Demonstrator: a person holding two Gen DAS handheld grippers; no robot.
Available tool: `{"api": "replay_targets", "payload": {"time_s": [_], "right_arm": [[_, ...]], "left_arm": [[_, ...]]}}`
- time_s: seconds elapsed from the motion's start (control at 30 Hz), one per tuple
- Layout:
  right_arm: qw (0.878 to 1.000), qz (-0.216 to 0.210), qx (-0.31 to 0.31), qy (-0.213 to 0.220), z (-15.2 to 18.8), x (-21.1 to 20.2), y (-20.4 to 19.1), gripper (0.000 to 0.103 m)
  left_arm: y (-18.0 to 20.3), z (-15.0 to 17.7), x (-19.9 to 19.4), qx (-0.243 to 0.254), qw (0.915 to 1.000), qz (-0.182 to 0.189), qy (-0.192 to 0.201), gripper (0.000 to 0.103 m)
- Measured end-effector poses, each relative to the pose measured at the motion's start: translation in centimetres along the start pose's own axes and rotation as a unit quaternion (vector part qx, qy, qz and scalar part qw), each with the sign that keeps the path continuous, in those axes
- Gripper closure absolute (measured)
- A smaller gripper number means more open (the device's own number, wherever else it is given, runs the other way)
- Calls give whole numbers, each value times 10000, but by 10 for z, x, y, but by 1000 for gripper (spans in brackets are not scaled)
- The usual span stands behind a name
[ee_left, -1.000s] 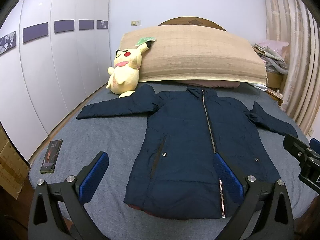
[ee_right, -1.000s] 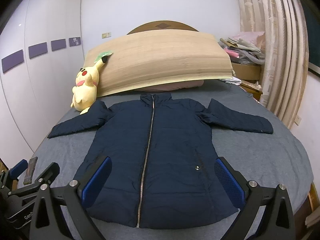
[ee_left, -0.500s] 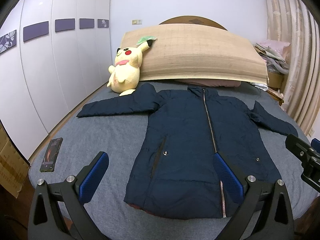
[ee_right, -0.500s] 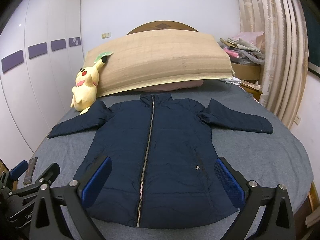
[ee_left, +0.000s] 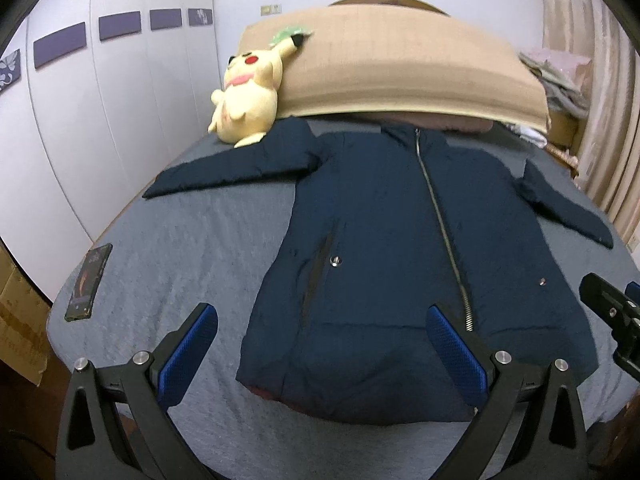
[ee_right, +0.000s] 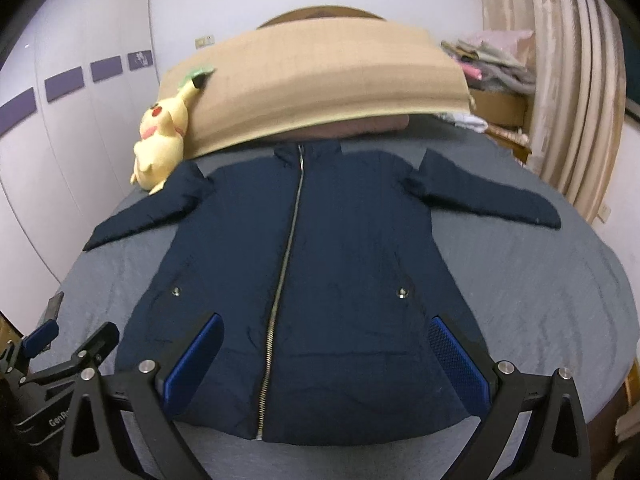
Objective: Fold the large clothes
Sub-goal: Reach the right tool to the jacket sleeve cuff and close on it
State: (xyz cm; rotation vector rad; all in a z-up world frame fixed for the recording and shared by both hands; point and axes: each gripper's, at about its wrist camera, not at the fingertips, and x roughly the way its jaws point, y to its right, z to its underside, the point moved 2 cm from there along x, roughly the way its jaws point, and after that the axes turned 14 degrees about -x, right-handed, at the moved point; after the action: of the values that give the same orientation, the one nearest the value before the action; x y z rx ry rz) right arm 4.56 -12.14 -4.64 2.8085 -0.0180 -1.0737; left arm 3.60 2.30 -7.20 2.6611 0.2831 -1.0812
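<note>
Ahead: dark navy zipped puffer jacket (ee_left: 384, 240) flat on grey bed (ee_left: 192, 240), sleeves spread, long axis hem-to-collar, bottom to top of frame. Left gripper (ee_left: 322, 350) fingers wide apart, empty, above hem's left half; right gripper (ee_right: 326, 360) likewise, above hem centre. Neither touching.

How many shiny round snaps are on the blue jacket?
2 that show. One snap sits left of the zipper on the jacket, the other snap right of it. More may be hidden.
</note>
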Motion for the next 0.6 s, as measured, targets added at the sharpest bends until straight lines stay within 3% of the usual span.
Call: {"api": "replay_targets", "payload": {"time_s": [0.23, 0.6], "right_arm": [[9990, -93, 287, -340, 11, 35, 29, 0], [9962, 108, 651, -571, 6, 73, 91, 0]], "left_arm": [[2, -4, 28, 8, 9995, -176, -249, 0], [21, -22, 53, 158, 9989, -294, -318, 0]]}}
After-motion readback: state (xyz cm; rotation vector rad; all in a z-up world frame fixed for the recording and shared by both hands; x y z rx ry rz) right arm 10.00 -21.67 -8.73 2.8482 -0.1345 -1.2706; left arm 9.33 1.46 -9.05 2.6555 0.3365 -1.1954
